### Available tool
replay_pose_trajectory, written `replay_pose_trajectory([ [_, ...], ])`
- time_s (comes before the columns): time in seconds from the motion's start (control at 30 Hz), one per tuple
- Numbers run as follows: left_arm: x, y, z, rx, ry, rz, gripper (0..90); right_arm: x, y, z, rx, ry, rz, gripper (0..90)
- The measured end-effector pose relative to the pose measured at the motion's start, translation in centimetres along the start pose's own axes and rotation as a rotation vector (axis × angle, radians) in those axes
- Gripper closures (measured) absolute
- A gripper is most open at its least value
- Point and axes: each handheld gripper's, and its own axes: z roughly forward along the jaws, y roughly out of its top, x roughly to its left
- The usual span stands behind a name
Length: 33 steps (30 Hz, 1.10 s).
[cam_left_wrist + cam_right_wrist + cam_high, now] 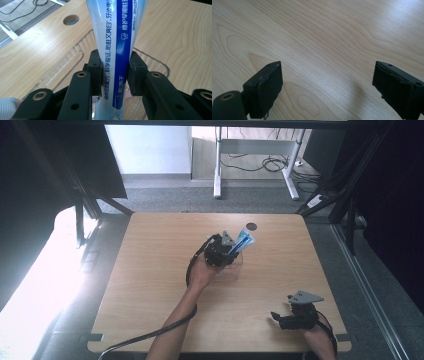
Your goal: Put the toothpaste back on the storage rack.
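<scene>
A blue and white toothpaste tube (117, 47) with printed text stands between the jaws of my left gripper (114, 73), which is shut on its lower part. In the high view this gripper (231, 252) holds the tube (245, 240) tilted near the table's middle, over a clear plastic container (234, 266). The container's transparent rim (78, 51) curves around the tube on the wood. My right gripper (327, 82) is open wide over bare wood with nothing between its pads. It rests near the front right edge (280, 319).
The light wooden table (150, 270) has a round cable hole (251, 226) at the back, also in the left gripper view as the hole (71, 19). A desk frame (255, 165) and cables lie on the floor beyond. Dark frame posts flank both sides.
</scene>
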Motion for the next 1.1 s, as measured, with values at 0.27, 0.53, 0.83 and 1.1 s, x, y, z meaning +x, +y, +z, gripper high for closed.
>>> replay_pose_trajectory([
  [0.27,-0.22,-0.44,-0.14,0.011,-0.009,0.004,68.0,0.05,0.02,0.03,0.003,0.001,0.003,9.6],
  [0.53,0.05,-0.37,-0.12,0.021,-0.033,-0.035,64.6,0.06,0.01,0.05,0.004,0.002,0.001,9.6],
  [0.83,-0.09,-0.4,-0.3,0.002,-0.034,-0.048,45.6,0.07,0.02,0.06,0.004,0.001,-0.005,9.6],
  [1.1,-0.09,-0.22,-0.57,0.001,-0.047,-0.068,31.7,0.09,0.02,0.06,0.006,0.001,-0.001,9.7],
])
